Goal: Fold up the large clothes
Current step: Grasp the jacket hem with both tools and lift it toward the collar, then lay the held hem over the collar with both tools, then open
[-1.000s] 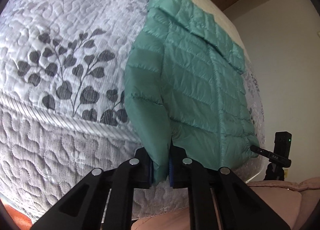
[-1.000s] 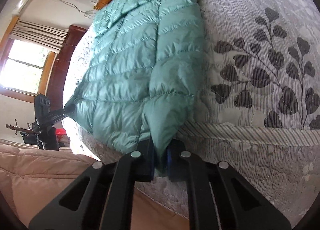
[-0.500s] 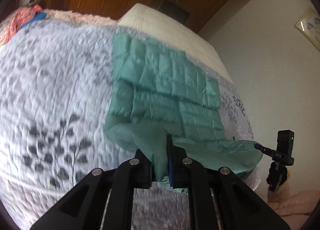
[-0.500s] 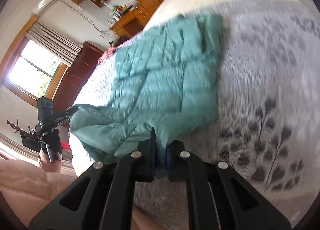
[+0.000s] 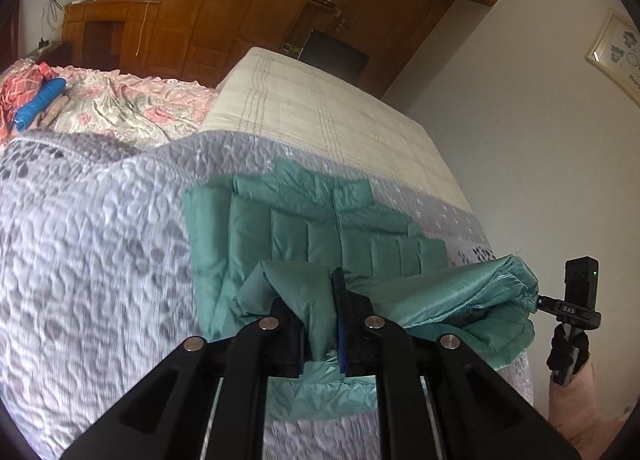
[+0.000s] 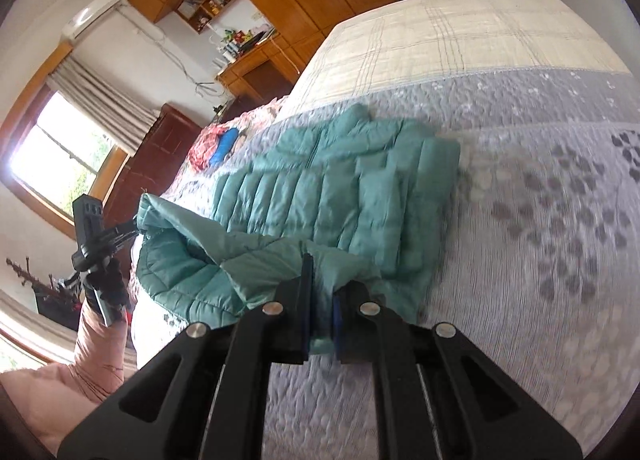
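While both the left gripper [image 5: 320, 324] and right gripper [image 6: 320, 312] stand clamped on the lifted hem of the green puffer jacket [image 5: 320, 232], whose collar half lies ahead on the quilted bedspread [image 5: 100, 260]: slick fabric may slip free, skewing the fold.

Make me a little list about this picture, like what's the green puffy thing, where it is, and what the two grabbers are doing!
green thing: puffy green jacket
where: on a grey quilt with a leaf pattern on a bed
left gripper: shut on the jacket's bottom edge
right gripper: shut on the bottom edge too
jacket state: bottom edge lifted off the quilt, collar end lying flat
fold: not yet laid down
also there: blue bundle at the far side of the bed
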A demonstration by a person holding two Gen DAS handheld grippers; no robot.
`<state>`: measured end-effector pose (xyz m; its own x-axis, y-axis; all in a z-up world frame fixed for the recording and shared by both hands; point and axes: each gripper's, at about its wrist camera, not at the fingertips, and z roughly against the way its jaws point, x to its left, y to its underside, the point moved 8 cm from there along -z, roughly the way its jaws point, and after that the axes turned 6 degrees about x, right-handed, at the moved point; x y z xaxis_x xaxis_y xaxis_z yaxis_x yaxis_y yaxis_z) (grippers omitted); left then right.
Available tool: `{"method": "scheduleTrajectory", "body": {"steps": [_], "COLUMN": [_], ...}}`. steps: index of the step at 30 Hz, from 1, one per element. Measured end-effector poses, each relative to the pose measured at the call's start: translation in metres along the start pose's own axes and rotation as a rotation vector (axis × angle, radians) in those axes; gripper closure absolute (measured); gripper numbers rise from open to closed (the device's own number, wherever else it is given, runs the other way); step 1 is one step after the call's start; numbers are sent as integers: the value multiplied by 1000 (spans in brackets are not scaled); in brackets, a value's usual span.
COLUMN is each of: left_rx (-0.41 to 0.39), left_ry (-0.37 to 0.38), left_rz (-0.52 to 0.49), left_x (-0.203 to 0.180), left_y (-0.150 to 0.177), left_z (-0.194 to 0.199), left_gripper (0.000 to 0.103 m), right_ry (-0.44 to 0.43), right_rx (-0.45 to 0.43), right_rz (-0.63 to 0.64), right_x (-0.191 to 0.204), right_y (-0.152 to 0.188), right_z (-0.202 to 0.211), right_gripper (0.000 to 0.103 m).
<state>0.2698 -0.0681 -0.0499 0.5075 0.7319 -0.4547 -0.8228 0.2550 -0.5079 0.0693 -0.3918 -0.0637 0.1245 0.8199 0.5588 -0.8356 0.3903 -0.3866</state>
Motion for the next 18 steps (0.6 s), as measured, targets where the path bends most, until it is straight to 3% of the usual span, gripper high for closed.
{"method": "scheduleTrajectory", "body": {"steps": [9,18], "left_rx": [23,103], "left_ry": [-35,-96], "left_rz": [58,152], "left_x": [31,76], "left_y": [-68,-96], "left_z": [-71,-146], "left_gripper": [92,92], "right_ry": [-3,-24], "right_rx": [41,102], "right_rz": [-91,-194], "right_x": [-46,-85], "right_y": [-83,-138], "right_z": [-54,-117], "right_gripper": [97,97]}}
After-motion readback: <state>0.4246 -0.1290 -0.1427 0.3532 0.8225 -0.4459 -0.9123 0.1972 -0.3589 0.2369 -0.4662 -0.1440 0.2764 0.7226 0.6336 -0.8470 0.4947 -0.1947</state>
